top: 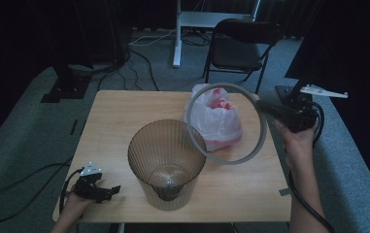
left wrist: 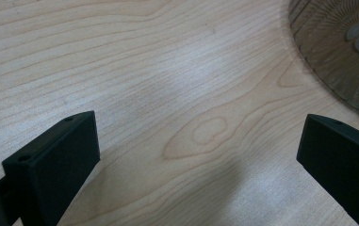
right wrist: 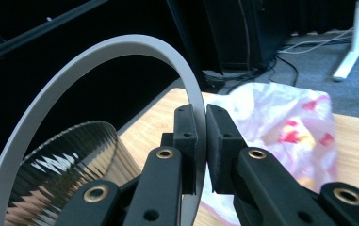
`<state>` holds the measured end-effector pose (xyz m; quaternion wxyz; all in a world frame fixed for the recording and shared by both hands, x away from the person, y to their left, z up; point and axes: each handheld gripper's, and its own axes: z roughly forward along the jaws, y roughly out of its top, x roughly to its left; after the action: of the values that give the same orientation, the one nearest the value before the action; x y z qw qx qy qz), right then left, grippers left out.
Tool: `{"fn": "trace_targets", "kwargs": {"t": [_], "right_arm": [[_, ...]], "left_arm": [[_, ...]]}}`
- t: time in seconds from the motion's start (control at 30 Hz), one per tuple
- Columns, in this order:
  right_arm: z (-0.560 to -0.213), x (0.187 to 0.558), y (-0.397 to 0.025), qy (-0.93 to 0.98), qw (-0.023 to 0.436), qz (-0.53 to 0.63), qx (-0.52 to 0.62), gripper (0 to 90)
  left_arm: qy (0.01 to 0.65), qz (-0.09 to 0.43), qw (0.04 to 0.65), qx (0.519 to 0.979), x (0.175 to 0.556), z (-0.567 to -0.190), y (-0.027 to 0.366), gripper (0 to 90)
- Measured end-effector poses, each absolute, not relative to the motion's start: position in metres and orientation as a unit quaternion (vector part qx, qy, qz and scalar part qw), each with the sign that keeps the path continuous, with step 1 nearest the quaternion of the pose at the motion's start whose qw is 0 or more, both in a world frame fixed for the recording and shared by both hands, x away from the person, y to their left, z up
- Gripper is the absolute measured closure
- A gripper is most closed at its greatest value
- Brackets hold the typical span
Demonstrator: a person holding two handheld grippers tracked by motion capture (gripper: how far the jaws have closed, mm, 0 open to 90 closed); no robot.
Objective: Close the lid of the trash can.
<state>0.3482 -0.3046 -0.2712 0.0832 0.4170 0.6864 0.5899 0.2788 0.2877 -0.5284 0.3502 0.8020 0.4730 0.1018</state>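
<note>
A ribbed, translucent brown bin stands upright at the middle front of the wooden table. My right gripper is shut on a grey ring, held tilted in the air over the bin's right rim and in front of a white plastic bag with red and pink print. In the right gripper view the two jaws of my right gripper pinch the ring, with the bin lower left and the bag behind. My left gripper rests open at the table's front left corner; its gripper view shows bare wood and the bin's base.
A black folding chair stands behind the table, near a white desk leg. Cables run over the grey carpet at the left and back. A dark stand base sits at the far left.
</note>
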Motion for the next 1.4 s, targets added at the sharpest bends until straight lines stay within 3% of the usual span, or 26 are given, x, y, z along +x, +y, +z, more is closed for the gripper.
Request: {"fn": "trace_targets", "kwargs": {"t": [0.57, 1.4], "right_arm": [[-0.258, 0.369, -0.242, 0.722, 0.057, 0.580, 0.372, 83.7], [-0.270, 0.384, -0.165, 0.778, 0.009, 0.535, 0.328, 83.7]], "left_arm": [[0.471, 0.100, 0.352, 0.802, 0.279, -0.528, 0.288, 0.0], [0.468, 0.097, 0.353, 0.804, 0.279, -0.528, 0.288, 0.0]]}}
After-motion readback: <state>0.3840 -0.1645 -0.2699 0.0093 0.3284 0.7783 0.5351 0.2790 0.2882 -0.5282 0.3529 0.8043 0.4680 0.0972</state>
